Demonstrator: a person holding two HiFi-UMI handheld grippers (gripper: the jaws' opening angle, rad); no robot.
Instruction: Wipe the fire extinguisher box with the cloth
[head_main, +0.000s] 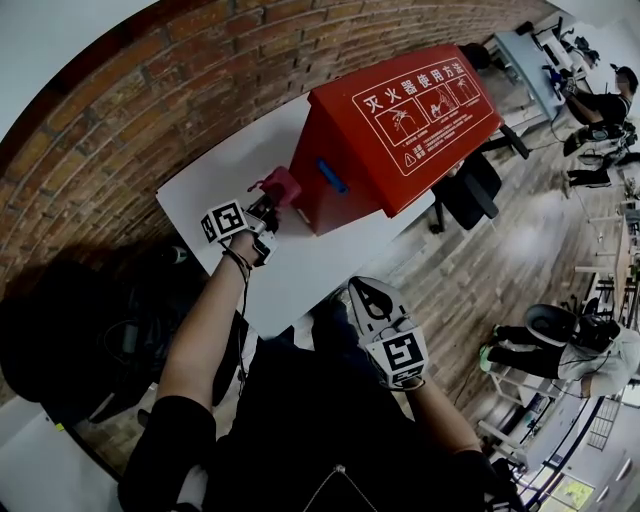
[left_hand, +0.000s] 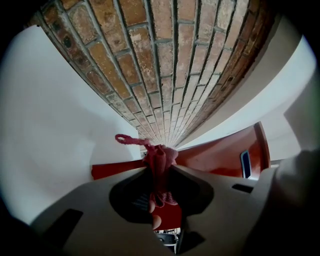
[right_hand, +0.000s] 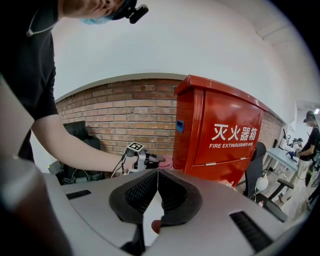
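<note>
1. The fire extinguisher box (head_main: 400, 130) was a tall, bright red cabinet. Its front carried white lettering and its top a white-outlined panel of diagrams.
2. A small blue fitting (head_main: 332, 176) sat on the box's narrow side.
3. The box stood upright on a white table (head_main: 225, 160), against a brick wall (head_main: 150, 90).
4. Its front door was shut, so nothing inside could be seen.
5. The cloth (left_hand: 159, 165) was a pink, bunched rag with a loose loop trailing to one side.
6. The left gripper (head_main: 268, 208) had its jaws clamped on the cloth and held it low against the box's narrow side, just above the tabletop.
7. The right gripper (right_hand: 157, 172) had its jaws pressed together with nothing between them. It was held off the table's edge, well apart from the box.
</note>
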